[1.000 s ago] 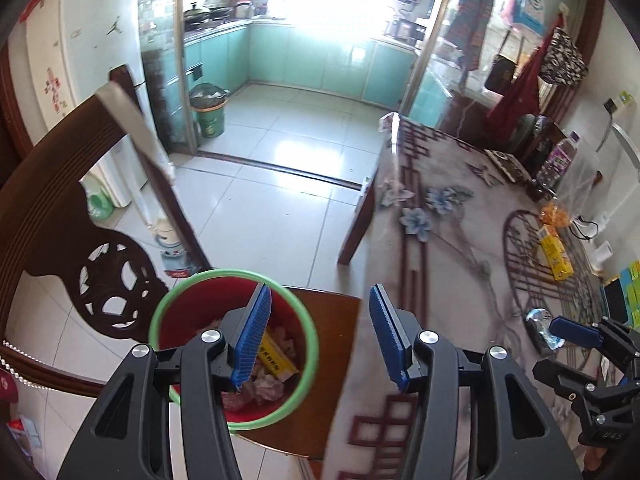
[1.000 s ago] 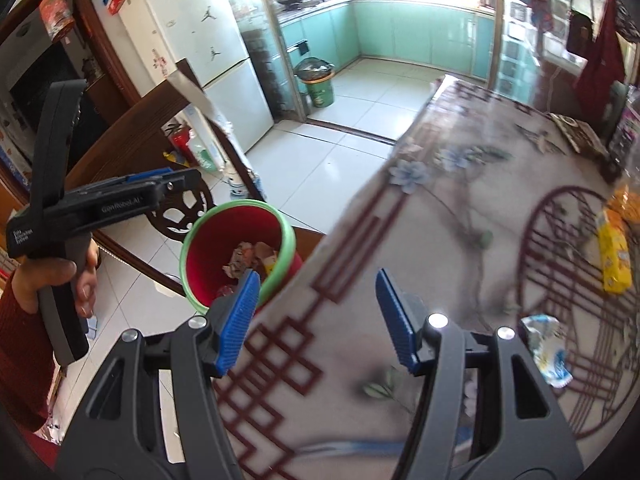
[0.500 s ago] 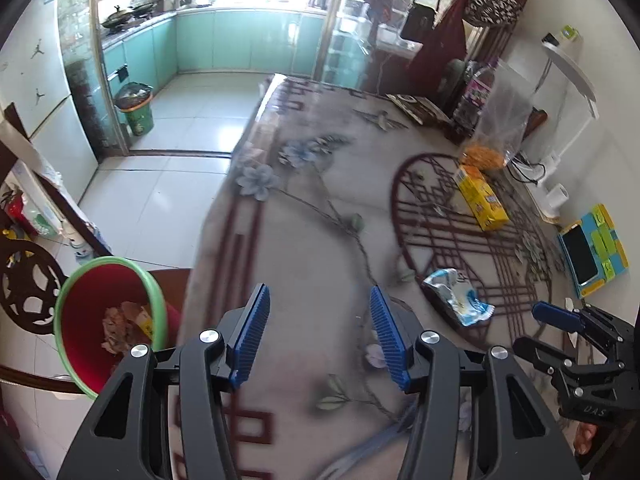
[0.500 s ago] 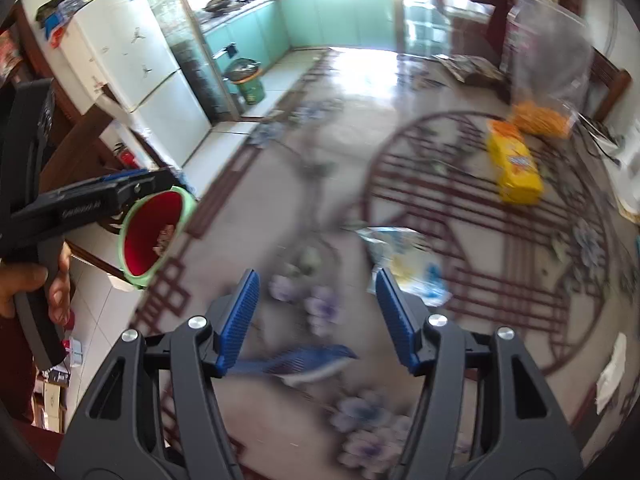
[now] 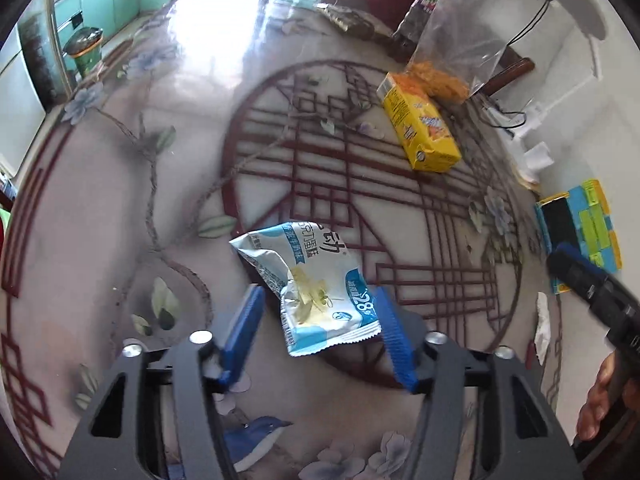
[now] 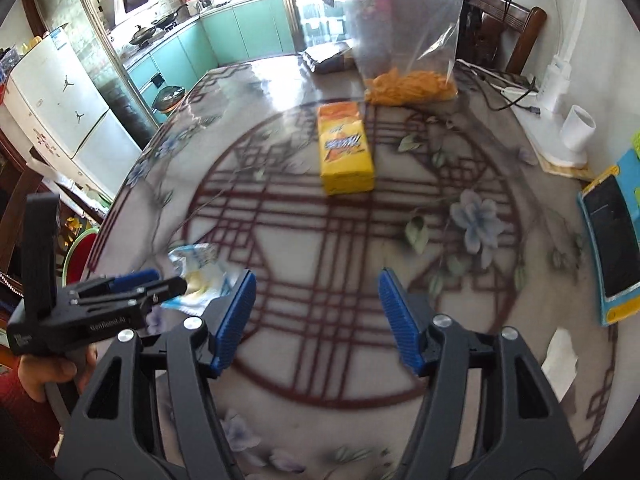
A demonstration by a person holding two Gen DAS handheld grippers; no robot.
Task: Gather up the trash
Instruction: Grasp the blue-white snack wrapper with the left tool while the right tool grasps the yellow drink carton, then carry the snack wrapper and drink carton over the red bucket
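Grippers over the patterned table (image 5: pixel 120 208).
Left gripper (image 5: pixel 320 334), jaws closing but not yet pressing, straddles the crumpled snack wrapper (image 5: pixel 308 284); right gripper (image 6: pixel 316 316), beside the wrapper, opens over bare tabletop.

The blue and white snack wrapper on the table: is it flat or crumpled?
Crumpled. The snack wrapper is creased, one torn edge curls up showing silver lining, and it lies on the table between the left gripper's closing jaws.

Around the crumpled wrapper (image 5: pixel 316 280) the tablecloth (image 5: pixel 120 208) is lying bare on its left and near sides, while the yellow box (image 5: pixel 420 128) and the clear bag (image 5: pixel 452 52) are standing well beyond it, leaving free passage between.
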